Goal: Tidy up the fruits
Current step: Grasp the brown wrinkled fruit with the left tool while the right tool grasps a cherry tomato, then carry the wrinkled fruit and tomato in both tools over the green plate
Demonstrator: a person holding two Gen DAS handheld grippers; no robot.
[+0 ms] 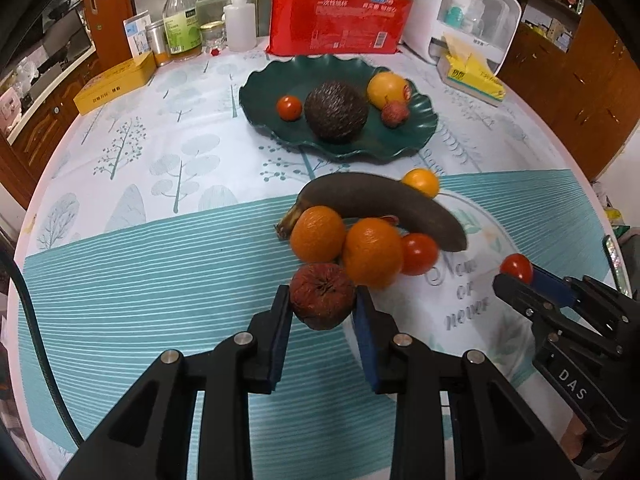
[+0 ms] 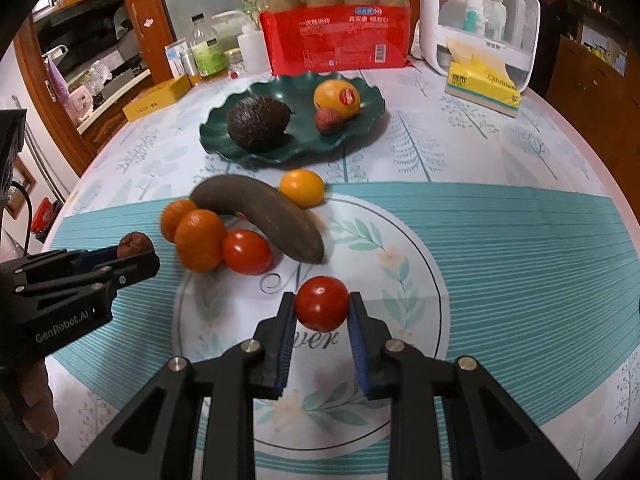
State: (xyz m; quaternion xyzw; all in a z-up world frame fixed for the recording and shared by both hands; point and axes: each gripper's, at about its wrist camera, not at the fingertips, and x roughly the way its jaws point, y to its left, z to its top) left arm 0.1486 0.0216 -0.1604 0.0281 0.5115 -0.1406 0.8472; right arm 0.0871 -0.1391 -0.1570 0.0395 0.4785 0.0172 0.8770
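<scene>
My left gripper (image 1: 323,300) is shut on a wrinkled brown-red fruit (image 1: 322,295), lifted a little off the cloth; in the right wrist view that gripper (image 2: 138,254) shows at the left with the same fruit (image 2: 135,244). My right gripper (image 2: 322,306) is shut on a red tomato (image 2: 322,303), also seen at the right of the left wrist view as a gripper (image 1: 516,276) with the tomato (image 1: 517,267). A dark green wavy plate (image 1: 416,136) holds an avocado (image 1: 336,112), a small tomato (image 1: 289,107), a yellow citrus (image 1: 387,87) and a lychee (image 1: 395,112).
On the cloth lie a browned banana (image 1: 384,204), two oranges (image 1: 318,234), another tomato (image 1: 419,253) and a small yellow fruit (image 1: 421,181). At the table's far edge stand a red cup pack (image 1: 340,20), bottles (image 1: 182,24), a yellow box (image 1: 116,82), a tissue box (image 1: 472,76) and a white appliance (image 1: 472,12).
</scene>
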